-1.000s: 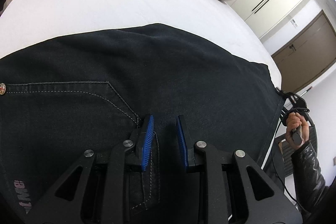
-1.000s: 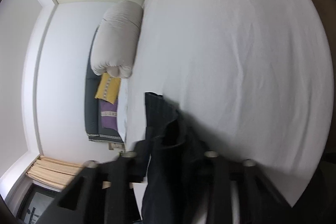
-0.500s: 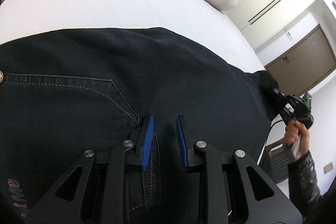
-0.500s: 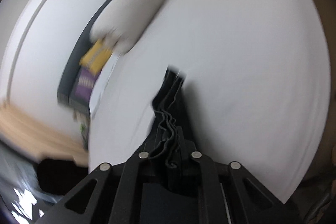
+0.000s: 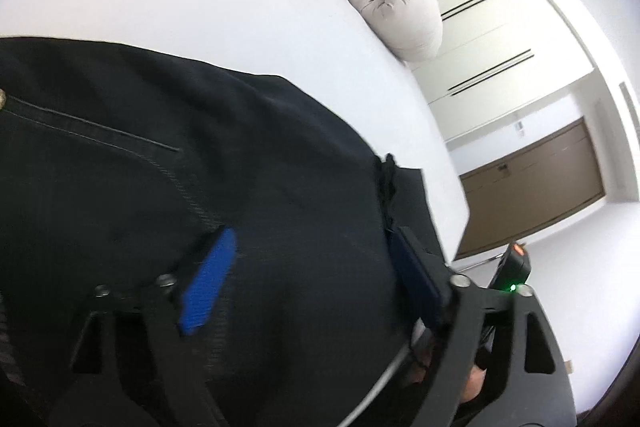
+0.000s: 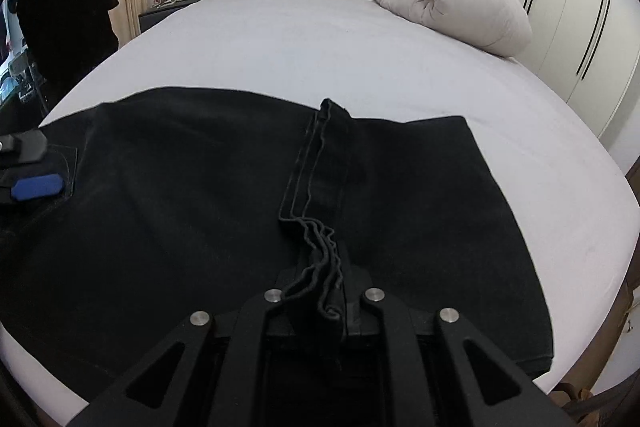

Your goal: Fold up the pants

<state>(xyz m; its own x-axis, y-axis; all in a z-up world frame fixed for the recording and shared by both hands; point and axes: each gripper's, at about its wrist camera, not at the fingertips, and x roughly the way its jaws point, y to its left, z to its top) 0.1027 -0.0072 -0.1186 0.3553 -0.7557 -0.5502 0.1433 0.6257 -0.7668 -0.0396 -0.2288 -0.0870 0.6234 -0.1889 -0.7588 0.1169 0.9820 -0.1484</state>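
On the bed point(image 6: 360, 39) lie the black pants point(image 6: 180, 187). Their bunched hems are pinched inside the right gripper point(image 6: 324, 291). The left gripper point(image 5: 308, 275) is spread wide over them.

Left gripper point(image 5: 310, 283): jaws now spread wide over the black jeans point(image 6: 192, 195); a second ago the blue pads point(image 5: 208, 283) stood close together.
Right gripper point(image 6: 322, 291): now level over the bed point(image 6: 320, 39), facing the headboard; earlier it was turned sideways.
Bunched hems point(image 6: 320, 247): carried from the bed's edge onto the jeans, clamped between the right jaws.
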